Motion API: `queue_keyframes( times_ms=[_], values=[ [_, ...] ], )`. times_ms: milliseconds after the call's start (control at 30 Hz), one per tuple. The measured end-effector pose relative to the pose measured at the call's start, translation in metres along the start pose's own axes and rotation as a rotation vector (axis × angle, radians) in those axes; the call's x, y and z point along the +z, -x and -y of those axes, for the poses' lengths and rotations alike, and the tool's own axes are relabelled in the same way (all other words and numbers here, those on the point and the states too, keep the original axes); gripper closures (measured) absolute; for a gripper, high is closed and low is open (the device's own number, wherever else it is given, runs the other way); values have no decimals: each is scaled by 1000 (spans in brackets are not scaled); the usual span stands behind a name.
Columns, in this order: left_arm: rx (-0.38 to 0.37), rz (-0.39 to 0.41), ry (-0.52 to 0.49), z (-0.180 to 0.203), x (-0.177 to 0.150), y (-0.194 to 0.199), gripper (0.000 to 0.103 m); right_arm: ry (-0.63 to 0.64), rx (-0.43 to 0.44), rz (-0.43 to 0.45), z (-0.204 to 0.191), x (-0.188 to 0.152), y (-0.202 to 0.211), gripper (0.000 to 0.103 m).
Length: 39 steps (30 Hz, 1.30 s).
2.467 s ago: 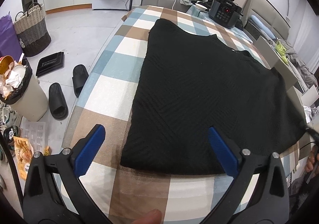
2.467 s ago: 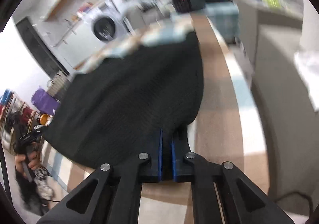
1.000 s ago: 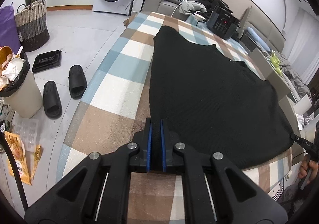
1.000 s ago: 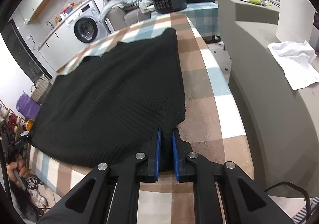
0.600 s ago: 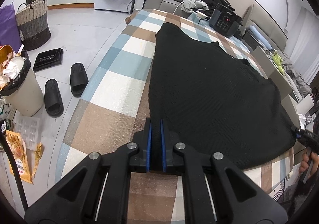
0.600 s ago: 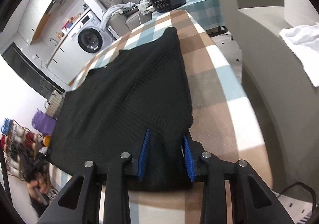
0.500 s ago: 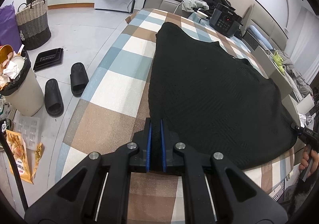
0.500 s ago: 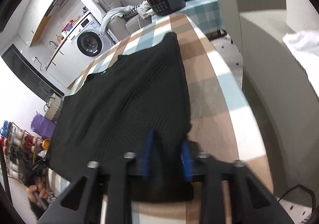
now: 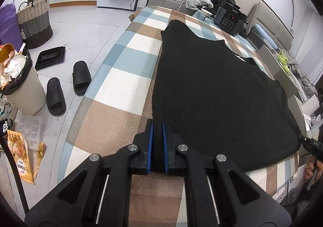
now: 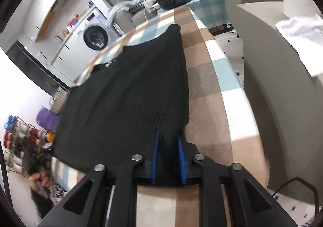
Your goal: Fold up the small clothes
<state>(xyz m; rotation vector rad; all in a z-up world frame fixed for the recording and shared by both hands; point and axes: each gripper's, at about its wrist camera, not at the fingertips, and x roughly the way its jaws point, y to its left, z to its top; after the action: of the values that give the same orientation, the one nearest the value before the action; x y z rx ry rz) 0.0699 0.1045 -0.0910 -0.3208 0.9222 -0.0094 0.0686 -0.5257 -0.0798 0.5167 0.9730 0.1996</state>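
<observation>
Left wrist view: left claw (image 9: pixel 157 126) pinching black garment (image 9: pixel 214 93) corner; right claw (image 10: pixel 168 138) parted around opposite corner.

A desk (image 9: pixel 129 77) covered in a brown, blue and white checked cloth stretches ahead of the left hand-held gripper (image 9: pixel 157 126). A black knitted garment (image 9: pixel 212 89) lies spread flat on it, reaching from the gripper's tips toward the far end. Beyond the garment, a black appliance with a button panel (image 9: pixel 229 18) stands at the desk's far end.
</observation>
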Motion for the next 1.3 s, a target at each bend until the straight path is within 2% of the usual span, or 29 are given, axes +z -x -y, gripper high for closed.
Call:
queue_keyframes(
  times_ms=[67, 100, 133, 200, 267, 333, 400, 500, 567, 667, 733, 767, 833, 967, 1033, 1133, 1300],
  values=[
    [0, -3, 1, 0, 0, -1, 97, 8, -13, -5, 0, -4, -3, 80],
    [1, -4, 0, 0, 0, -2, 97, 27, -36, 3, -3, -6, -2, 83],
    [4, -3, -2, 1, 0, -2, 97, 41, -43, 9, -5, -5, -3, 94],
    [5, 2, -4, 1, 0, 1, 97, 94, -25, 39, -18, -6, 4, 96],
    [8, 1, -6, 1, -2, 2, 97, 131, -60, 44, -27, -8, 9, 96],
    [7, -2, 0, -2, -3, 3, 97, 131, -148, 3, -25, -9, 1, 96],
    [4, -6, 9, -4, -3, 3, 97, 117, -191, -19, -23, -10, -4, 96],
    [9, -8, 11, -4, -4, 7, 97, 95, -182, 21, -25, -9, 8, 88],
    [12, -25, 24, -5, -4, 11, 96, 77, -191, 84, -28, -9, 23, 85],
    [26, -39, 67, -11, -8, 21, 81, 49, -154, 157, -36, -11, 41, 69],
    [47, -31, 130, -20, -13, 30, 57, 35, -128, 215, -46, -16, 52, 55],
    [48, -29, 159, -25, -16, 35, 52, 32, -116, 224, -50, -17, 54, 53],
    [5, -16, 237, -37, -25, 46, 51, 42, -77, 230, -65, -21, 56, 47],
    [-89, -13, 342, -46, -44, 54, 51, 68, -22, 209, -86, -27, 45, 46],
    [-144, -16, 347, -39, -54, 54, 51, 71, 4, 187, -95, -27, 34, 46],
    [-182, -27, 336, -26, -59, 47, 51, 82, 34, 166, -107, -30, 25, 46],
    [-206, -20, 359, -13, -54, 29, 51, 84, 67, 156, -117, -33, 16, 46]
  ],
)
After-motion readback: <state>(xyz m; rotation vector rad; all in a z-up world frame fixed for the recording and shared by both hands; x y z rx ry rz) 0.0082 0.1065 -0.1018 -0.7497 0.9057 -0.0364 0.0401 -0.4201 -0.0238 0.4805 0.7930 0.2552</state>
